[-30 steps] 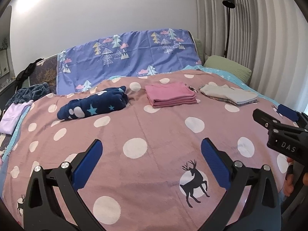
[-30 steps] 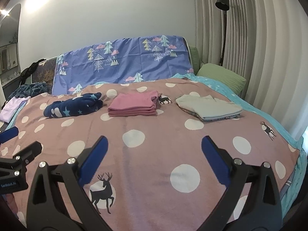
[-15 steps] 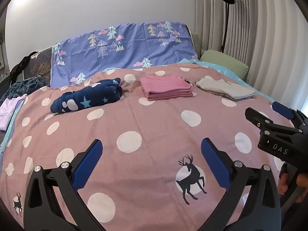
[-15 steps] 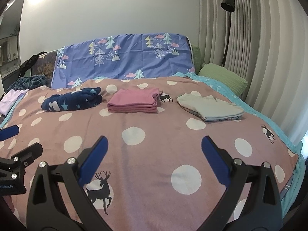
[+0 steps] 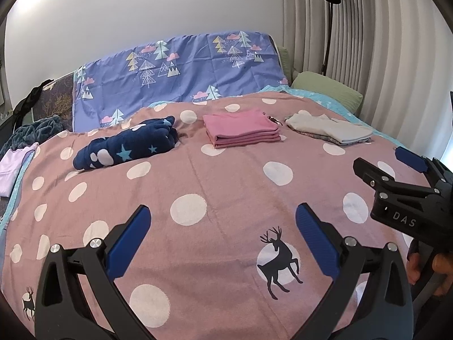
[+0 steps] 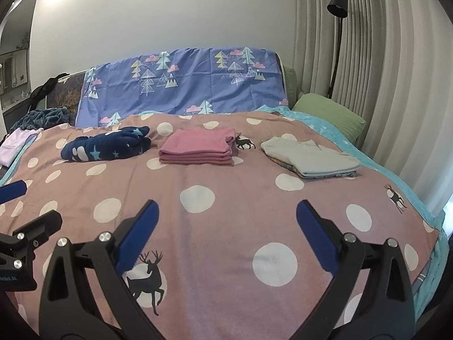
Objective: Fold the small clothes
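1. Bedroom: bed under a pink polka-dot blanket (image 6: 226,198) with deer prints; blue tree-print sheet (image 6: 184,82) over the headboard; green pillow (image 6: 331,113) and black lamp (image 6: 338,5) by the curtain.
2. Far half of the blanket, in a row: navy star-print garment (image 6: 107,147), rolled loosely; folded pink stack (image 6: 198,147); folded pale stack (image 6: 308,157).
3. Left tongs (image 5: 220,238): jaws wide apart, empty, above the blanket.
4. Right tongs (image 6: 226,232): jaws wide apart, empty.
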Demonstrator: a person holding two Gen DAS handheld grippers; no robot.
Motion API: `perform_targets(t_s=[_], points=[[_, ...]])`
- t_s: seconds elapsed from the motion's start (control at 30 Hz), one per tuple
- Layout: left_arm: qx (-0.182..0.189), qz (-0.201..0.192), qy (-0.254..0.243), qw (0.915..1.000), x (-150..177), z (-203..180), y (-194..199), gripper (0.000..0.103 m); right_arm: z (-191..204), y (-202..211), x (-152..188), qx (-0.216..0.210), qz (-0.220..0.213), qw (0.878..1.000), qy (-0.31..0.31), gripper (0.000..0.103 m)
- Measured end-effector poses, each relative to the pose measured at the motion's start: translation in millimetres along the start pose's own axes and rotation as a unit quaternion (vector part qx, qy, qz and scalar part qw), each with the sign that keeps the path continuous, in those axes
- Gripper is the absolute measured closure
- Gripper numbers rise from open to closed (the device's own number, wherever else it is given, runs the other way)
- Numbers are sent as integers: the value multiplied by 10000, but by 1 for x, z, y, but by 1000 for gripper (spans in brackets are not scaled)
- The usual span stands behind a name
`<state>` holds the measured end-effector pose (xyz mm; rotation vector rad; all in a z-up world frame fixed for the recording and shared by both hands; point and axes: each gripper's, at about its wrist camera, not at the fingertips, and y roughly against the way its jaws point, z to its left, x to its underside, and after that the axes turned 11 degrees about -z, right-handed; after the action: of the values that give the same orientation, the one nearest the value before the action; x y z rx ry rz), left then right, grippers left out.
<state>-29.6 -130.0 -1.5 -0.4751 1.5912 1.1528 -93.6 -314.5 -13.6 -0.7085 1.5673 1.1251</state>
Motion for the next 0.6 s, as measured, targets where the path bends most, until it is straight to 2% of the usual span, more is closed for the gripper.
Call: perform_targets(t_s=[0.6], points=[[18, -14, -50, 10000, -2, -3, 3, 1, -4, 1, -5, 72, -48, 10000, 25, 4]])
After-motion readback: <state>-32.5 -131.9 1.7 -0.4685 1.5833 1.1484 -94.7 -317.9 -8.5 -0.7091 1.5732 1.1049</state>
